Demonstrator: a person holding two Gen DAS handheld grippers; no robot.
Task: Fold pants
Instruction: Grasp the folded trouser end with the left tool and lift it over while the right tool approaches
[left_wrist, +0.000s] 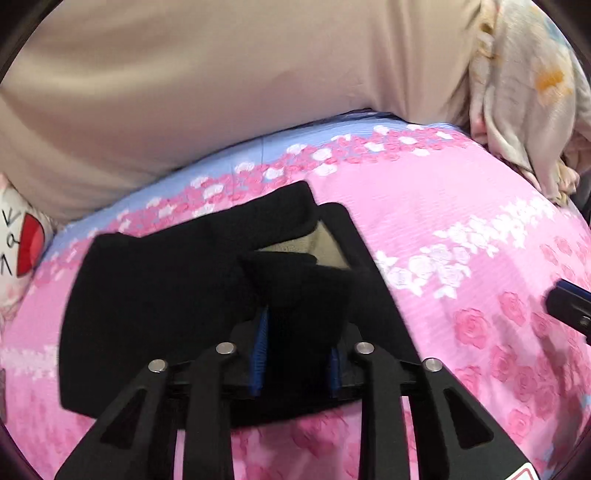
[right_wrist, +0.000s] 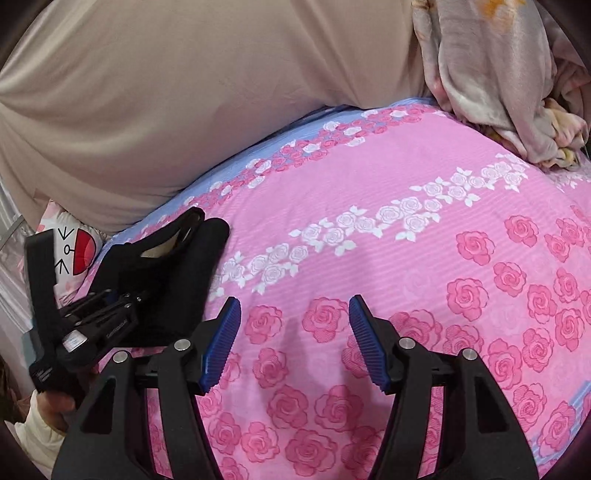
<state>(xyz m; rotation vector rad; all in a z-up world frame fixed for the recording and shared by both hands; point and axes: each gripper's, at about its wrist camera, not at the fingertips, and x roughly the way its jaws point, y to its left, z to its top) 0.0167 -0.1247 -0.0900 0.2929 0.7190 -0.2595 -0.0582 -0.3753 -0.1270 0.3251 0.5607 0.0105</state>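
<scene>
Black pants (left_wrist: 155, 295) lie folded into a thick bundle on a pink rose-print bed sheet (left_wrist: 461, 221), with a beige inner lining showing at one open edge. My left gripper (left_wrist: 299, 325) is shut on a raised fold of the pants, its blue pads pressed against the black cloth. In the right wrist view the pants (right_wrist: 173, 273) lie at the left with the left gripper on them. My right gripper (right_wrist: 293, 314) is open and empty above bare sheet (right_wrist: 406, 277), to the right of the pants.
A large beige pillow or cushion (left_wrist: 203, 81) runs along the far side of the bed. A crumpled pale floral blanket (left_wrist: 524, 96) sits at the far right. A white cartoon-print pillow (right_wrist: 74, 251) lies at the left edge.
</scene>
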